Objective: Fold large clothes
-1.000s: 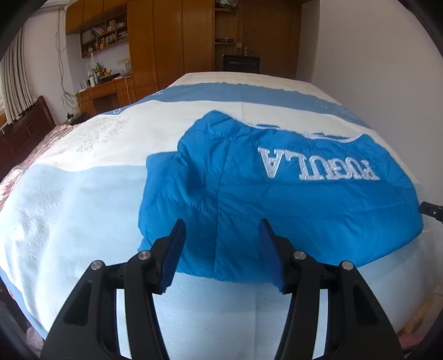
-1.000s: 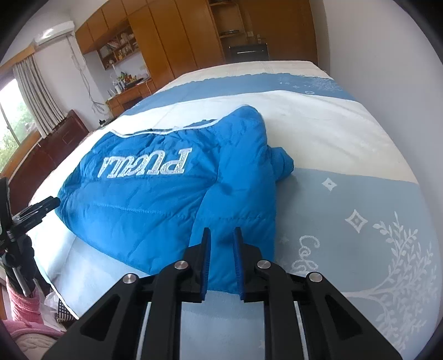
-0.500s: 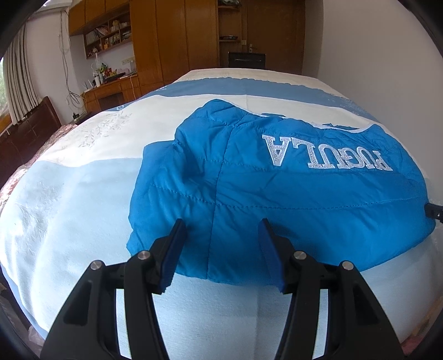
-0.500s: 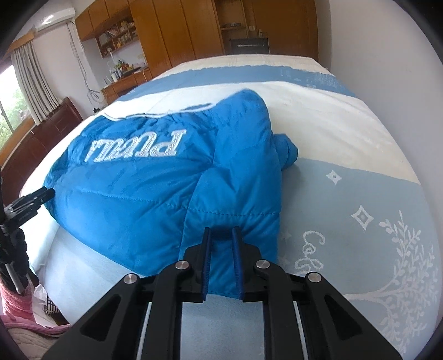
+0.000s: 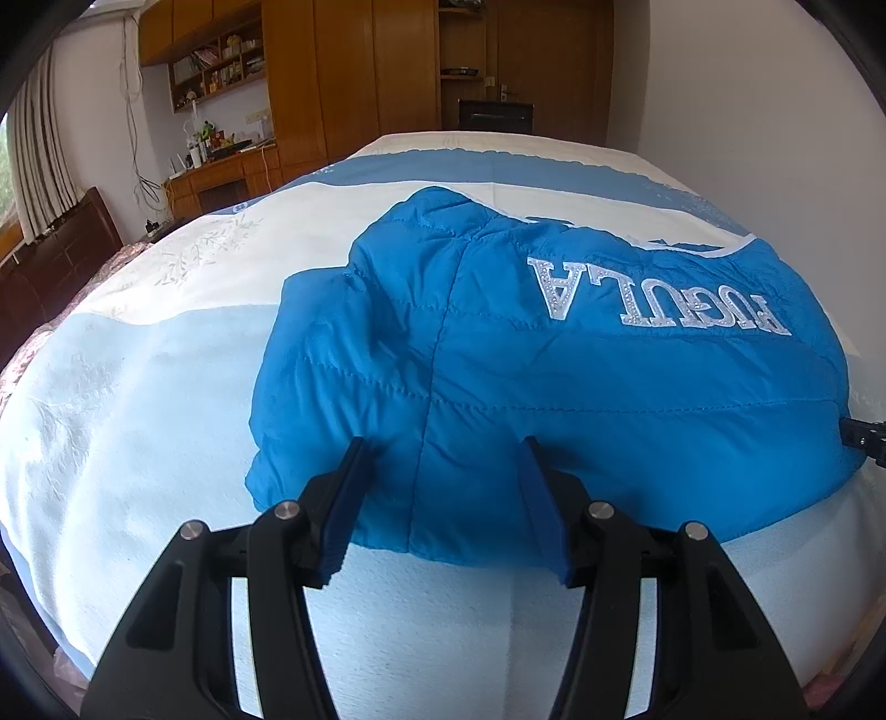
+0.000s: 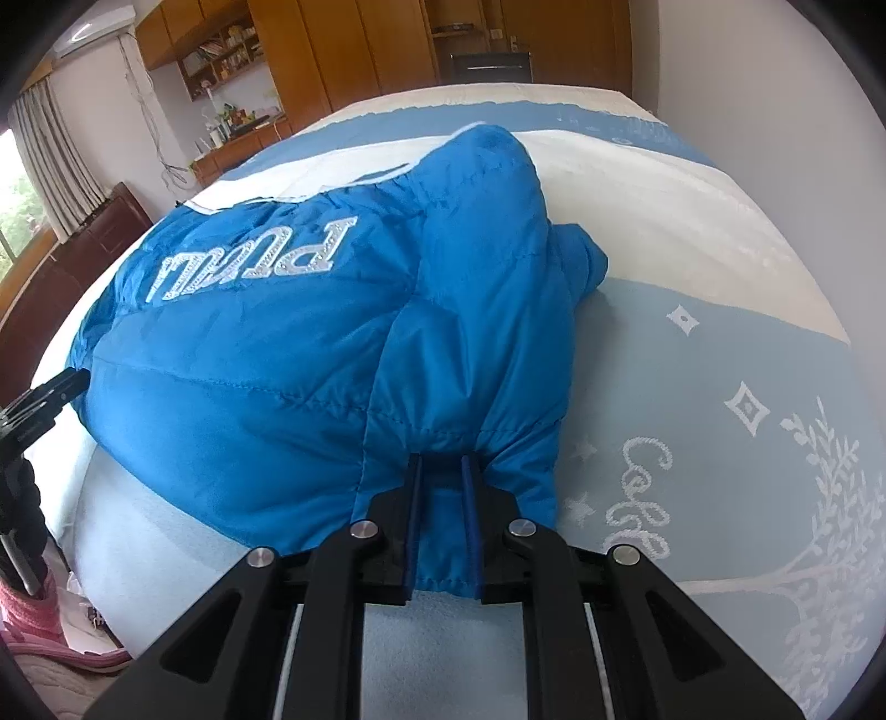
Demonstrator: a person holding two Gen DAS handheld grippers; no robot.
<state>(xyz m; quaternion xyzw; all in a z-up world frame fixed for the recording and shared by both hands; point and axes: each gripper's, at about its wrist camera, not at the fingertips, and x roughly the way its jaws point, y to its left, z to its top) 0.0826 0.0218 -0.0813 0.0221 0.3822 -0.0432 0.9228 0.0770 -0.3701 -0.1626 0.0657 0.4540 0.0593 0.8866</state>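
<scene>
The puffy blue quilted jacket (image 5: 554,387) fills the near middle of the pale blue-and-cream bedspread (image 5: 138,387). Bare bedspread lies open to its left in the left wrist view and to its right in the right wrist view. A black tripod clamp (image 6: 39,404) juts in at the bed's edge, touching the jacket's side.

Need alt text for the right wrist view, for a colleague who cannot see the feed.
The right gripper pinches a gathered hem edge of a bright blue quilted puffer jacket, fabric bunched between its narrow jaws. The jacket lies on a bed with a pale blue and cream patterned bedspread, white rhinestone lettering upside down across its back; wooden wardrobes stand behind.
</scene>
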